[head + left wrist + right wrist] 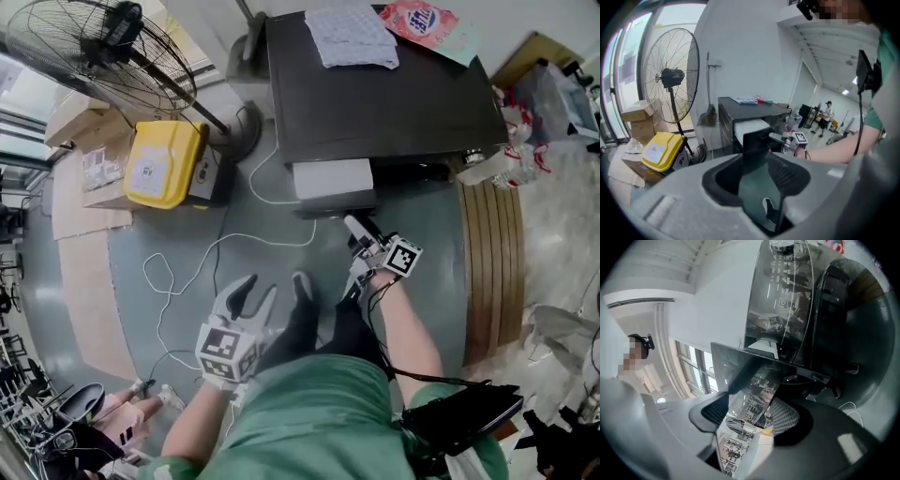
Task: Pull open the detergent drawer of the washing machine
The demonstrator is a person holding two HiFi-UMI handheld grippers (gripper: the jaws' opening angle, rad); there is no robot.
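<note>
Status: task mostly done, by my assessment. Detergent drawer point(333, 178) stands well out from the washing machine point(375, 103) front w/ white tray exposed, directly ahead of the right tongs point(356, 228). Right tongs are clamped on the drawer's dark front panel, which runs between both pads in the right gripper view. Left tongs point(259, 286) have jaws apart and empty, beside the right tongs and clear of the machine. Outstanding: poss. a little more travel, then release. Full extension not confirmable.
</note>
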